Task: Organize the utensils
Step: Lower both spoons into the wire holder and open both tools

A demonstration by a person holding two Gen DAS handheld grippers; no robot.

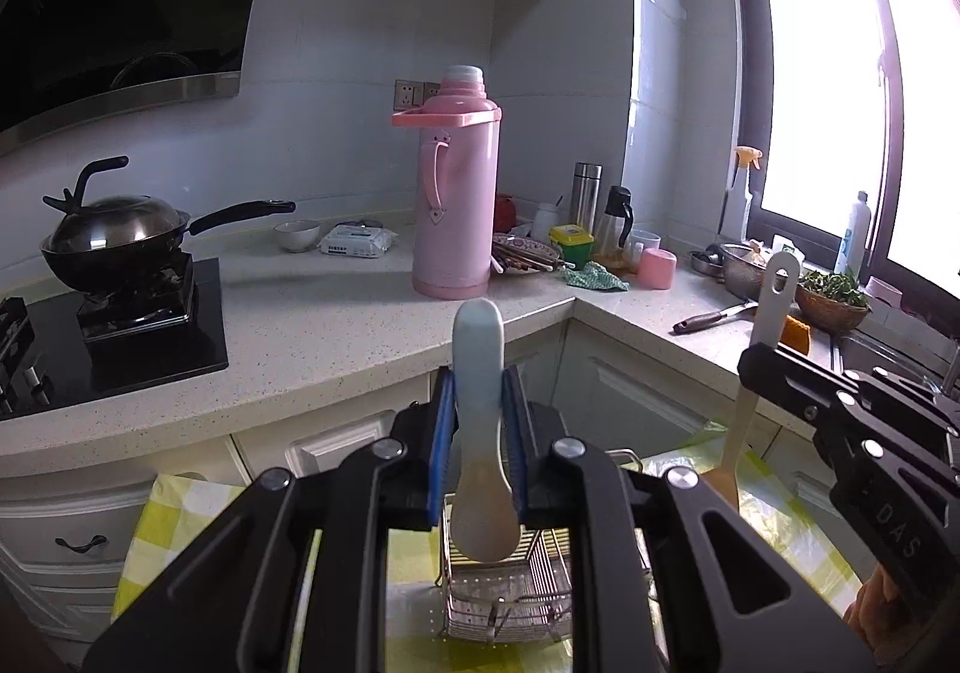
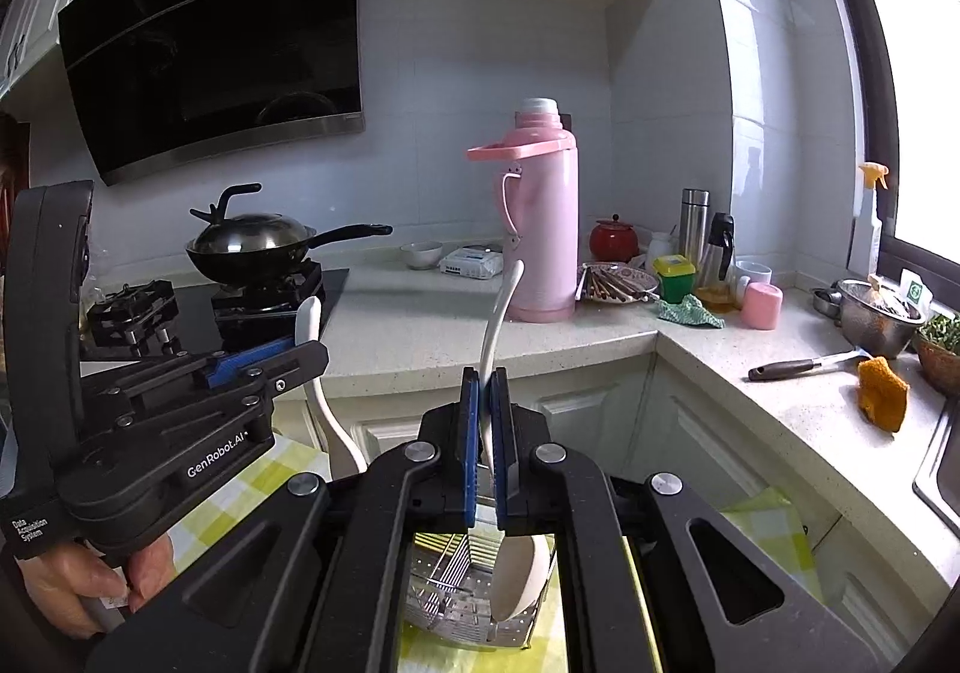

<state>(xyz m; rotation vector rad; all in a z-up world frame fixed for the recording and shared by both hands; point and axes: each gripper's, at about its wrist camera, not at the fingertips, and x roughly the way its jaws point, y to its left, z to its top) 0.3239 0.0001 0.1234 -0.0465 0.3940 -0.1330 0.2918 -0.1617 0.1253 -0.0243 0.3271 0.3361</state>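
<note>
Blue pads on my left gripper (image 1: 480, 433) clamp the handle of a pale blue-and-white spoon (image 1: 477, 367), handle end pointing up toward the pink thermos (image 1: 456, 181), bowl end hanging down between the fingers. Below it sits a perforated steel utensil holder (image 1: 504, 595) on a yellow-and-white checked cloth (image 1: 162, 523).

My right gripper (image 2: 487, 421) is clenched on the thin handle of a white ladle-like spoon (image 2: 501, 307); its rounded bowl hangs beneath the fingers, over the same holder (image 2: 456, 607). From the left camera this utensil shows a slotted hole at its handle tip.

Both utensils are held in the air, just above the holder and in front of the speckled countertop (image 1: 336, 325). On that counter stand a lidded wok (image 1: 114, 241) on the gas hob, a plate of chopsticks (image 2: 618, 283) and a knife (image 2: 804, 367).
</note>
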